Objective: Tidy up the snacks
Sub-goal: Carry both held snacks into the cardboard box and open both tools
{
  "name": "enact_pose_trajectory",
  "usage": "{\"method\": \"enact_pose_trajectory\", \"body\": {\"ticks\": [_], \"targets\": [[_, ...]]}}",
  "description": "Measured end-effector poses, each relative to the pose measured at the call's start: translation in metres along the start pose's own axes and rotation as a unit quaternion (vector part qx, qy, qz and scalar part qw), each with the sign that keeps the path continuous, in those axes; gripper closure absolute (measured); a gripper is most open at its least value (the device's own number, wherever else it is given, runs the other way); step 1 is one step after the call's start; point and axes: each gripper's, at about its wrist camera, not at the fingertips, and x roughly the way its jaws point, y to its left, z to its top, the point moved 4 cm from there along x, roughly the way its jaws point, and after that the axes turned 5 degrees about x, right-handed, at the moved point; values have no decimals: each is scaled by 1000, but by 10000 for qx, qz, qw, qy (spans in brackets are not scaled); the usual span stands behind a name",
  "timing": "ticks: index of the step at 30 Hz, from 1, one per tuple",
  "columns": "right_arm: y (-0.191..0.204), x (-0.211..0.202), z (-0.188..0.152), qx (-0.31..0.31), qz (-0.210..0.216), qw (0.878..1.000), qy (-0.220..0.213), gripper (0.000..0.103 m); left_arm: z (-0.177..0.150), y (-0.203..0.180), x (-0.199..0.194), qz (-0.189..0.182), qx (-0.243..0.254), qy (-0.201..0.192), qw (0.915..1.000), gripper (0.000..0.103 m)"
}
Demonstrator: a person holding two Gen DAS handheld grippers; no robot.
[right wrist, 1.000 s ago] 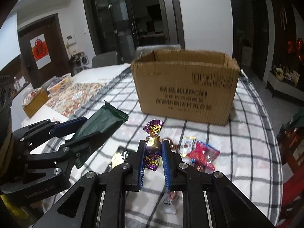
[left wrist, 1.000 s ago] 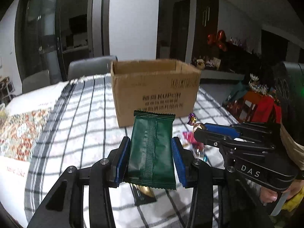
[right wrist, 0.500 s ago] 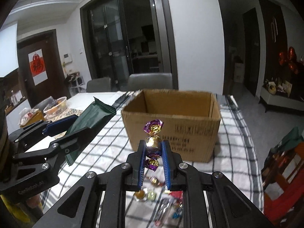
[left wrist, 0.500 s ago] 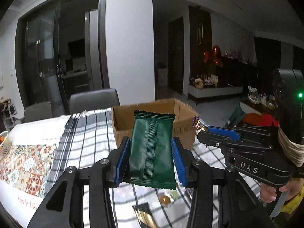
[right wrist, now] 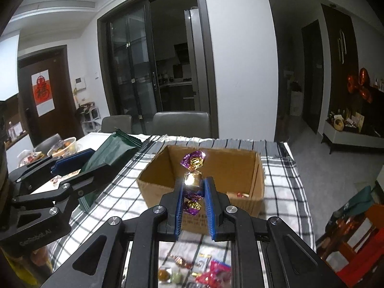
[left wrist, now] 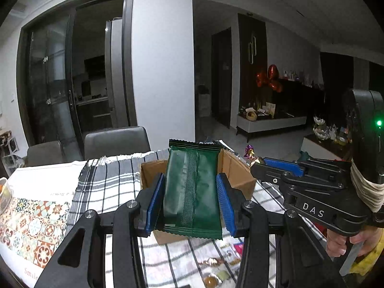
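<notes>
My left gripper (left wrist: 190, 200) is shut on a dark green snack packet (left wrist: 192, 187) and holds it up in front of the open cardboard box (left wrist: 237, 170). My right gripper (right wrist: 194, 206) is shut on a purple and gold wrapped candy (right wrist: 193, 165), raised above the near wall of the same box (right wrist: 158, 180). The box stands on the checked tablecloth (right wrist: 280, 184); a small wrapped snack (right wrist: 241, 195) lies inside it. Each gripper shows in the other's view: the left (right wrist: 69, 165) with its green packet (right wrist: 110, 151), the right (left wrist: 278, 165).
Loose wrapped candies and packets (right wrist: 192, 268) lie on the cloth below my grippers, also seen in the left wrist view (left wrist: 216, 271). A patterned mat (left wrist: 28, 220) lies at left. Grey chairs (right wrist: 182, 124) stand behind the table. Bowls of food (right wrist: 64, 145) sit far left.
Both grippers have risen and moved forward with their snacks; the box now lies below and just ahead, with its inside in view. The loose snacks have dropped to the bottom of both views.
</notes>
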Motion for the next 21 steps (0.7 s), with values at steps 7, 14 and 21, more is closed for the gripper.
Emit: {"method": "enact_pose_trajectory", "body": {"ticks": [7, 14, 21], "targets": [[-13, 26, 16, -38, -97, 9999, 86, 85, 13, 7, 31, -41, -2, 101, 9999, 59], [-30, 55, 23, -21, -165, 9996, 228, 85, 20, 10, 68, -124, 18, 308, 9994, 59], [-42, 80, 27, 117, -262, 9988, 398, 85, 25, 13, 102, -95, -98, 572, 9983, 56]]}}
